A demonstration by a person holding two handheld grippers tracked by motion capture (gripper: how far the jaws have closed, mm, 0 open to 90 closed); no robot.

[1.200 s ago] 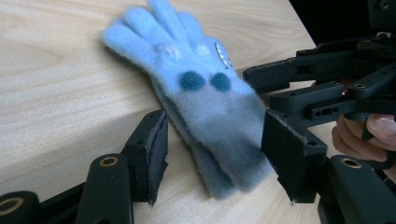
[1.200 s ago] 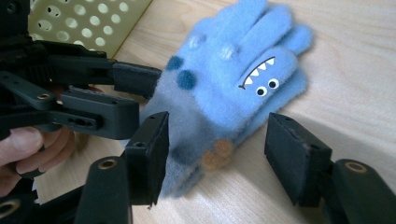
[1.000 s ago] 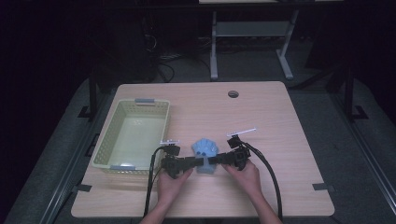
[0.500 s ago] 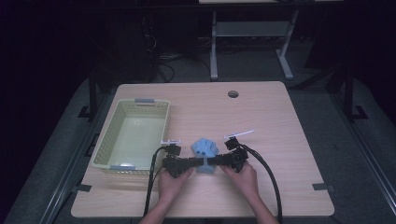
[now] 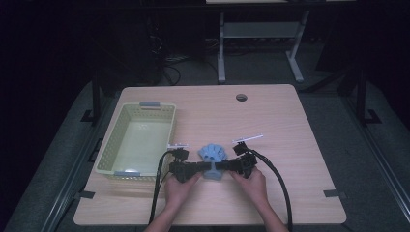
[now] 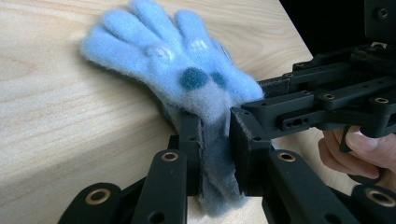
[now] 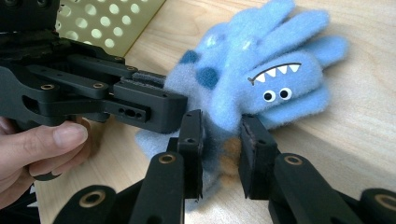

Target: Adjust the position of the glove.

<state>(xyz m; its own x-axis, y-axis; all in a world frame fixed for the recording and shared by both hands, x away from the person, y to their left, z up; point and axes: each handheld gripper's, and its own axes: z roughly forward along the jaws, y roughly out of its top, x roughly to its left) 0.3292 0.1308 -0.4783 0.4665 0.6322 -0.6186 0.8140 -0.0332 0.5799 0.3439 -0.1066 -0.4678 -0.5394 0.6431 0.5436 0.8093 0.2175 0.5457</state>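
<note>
Glove (image 6: 187, 74) lying on worktop (image 5: 290, 125), cuff pinched between jaws of left gripper (image 6: 215, 154). Right gripper (image 7: 219, 154) meeting it opposite, jaws narrowly parted astride the cuff, contact unclear. Yellow basket (image 5: 116, 150) sitting beyond left gripper.

Little has been altered over the last second. The blue glove (image 5: 212, 154) has been drawn slightly toward 6 o'clock, nearer the table's (image 5: 300, 145) front edge, from the spot where it was seen before. With it, the left gripper (image 5: 202, 167) and the right gripper (image 5: 221, 166) have been pulled back a touch in the same direction, and both hands have been shifted with them.
</note>
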